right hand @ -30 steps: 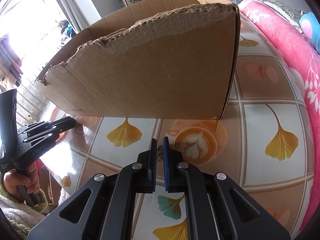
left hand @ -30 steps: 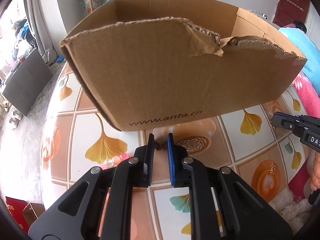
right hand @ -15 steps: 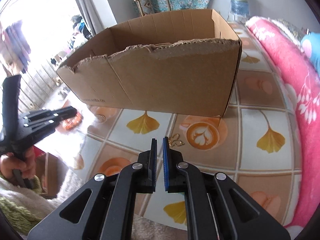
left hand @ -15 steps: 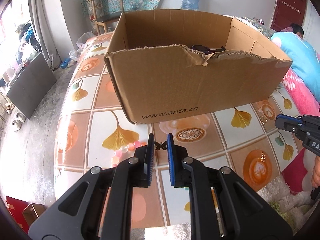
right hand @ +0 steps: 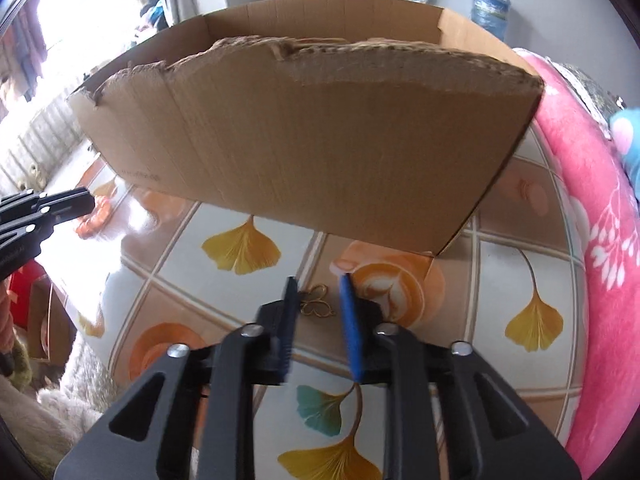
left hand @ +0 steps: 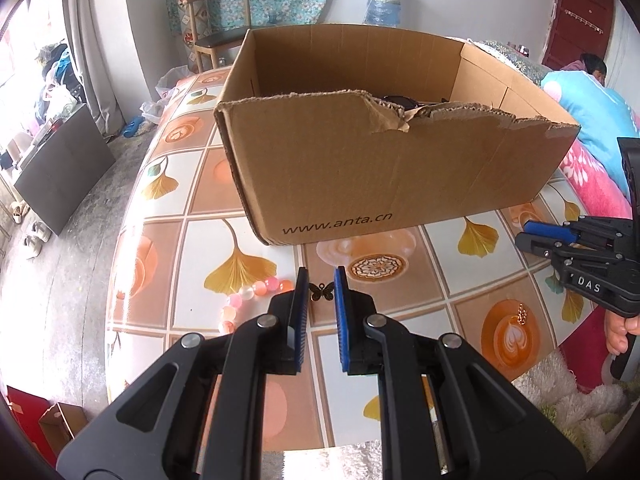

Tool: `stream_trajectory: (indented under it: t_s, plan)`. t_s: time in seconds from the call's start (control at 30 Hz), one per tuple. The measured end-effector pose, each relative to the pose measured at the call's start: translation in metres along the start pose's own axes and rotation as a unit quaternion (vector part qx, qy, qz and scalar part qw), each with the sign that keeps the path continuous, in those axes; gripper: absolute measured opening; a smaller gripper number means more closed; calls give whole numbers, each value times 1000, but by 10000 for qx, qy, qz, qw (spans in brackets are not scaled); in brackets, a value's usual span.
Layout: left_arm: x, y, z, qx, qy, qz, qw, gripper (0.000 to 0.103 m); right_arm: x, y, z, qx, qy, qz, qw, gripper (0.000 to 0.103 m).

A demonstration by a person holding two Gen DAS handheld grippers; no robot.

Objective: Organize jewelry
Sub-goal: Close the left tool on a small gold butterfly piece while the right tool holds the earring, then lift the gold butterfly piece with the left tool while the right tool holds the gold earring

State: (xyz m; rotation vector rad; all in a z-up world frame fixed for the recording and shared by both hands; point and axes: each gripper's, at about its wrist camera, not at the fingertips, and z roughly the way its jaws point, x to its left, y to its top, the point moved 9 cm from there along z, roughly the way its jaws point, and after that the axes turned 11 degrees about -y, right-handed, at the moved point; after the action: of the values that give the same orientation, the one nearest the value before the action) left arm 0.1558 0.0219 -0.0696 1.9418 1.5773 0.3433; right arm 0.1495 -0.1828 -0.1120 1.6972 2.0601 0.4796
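Jewelry on the tabletop, left to right: one pink bead bracelet, one dark butterfly charm between the spread left claw, one gold pendant. One cardboard box, printed "www.anta.cn", holds a dark item. Right claw, marked "DAS", is spread around one gold butterfly charm.

Right gripper open, blue pads parted, nothing held. Gold butterfly-shaped trinket lies on the patterned table between the pads, just in front of the cardboard box. Left gripper at the box's near-left corner, beside orange beads.
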Motion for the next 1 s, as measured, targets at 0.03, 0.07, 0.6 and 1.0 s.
stream_trajectory:
  t_s: [0.03, 0.07, 0.6, 1.0]
  plan:
    - [1, 0, 0, -4, -4, -20, 10000, 12, 0, 0, 0, -5, 2, -13, 10000, 13]
    - [1, -1, 0, -7, -8, -41, 10000, 12, 0, 0, 0, -13, 7, -23, 10000, 13]
    - [1, -1, -9, -177, 10, -56, 9998, 12, 5, -2, -15, 95, 112, -240, 9996, 15]
    - [11, -7, -13, -324, -61, -288, 9990, 12, 0, 5, 4, 926, -112, -428, 9947, 29]
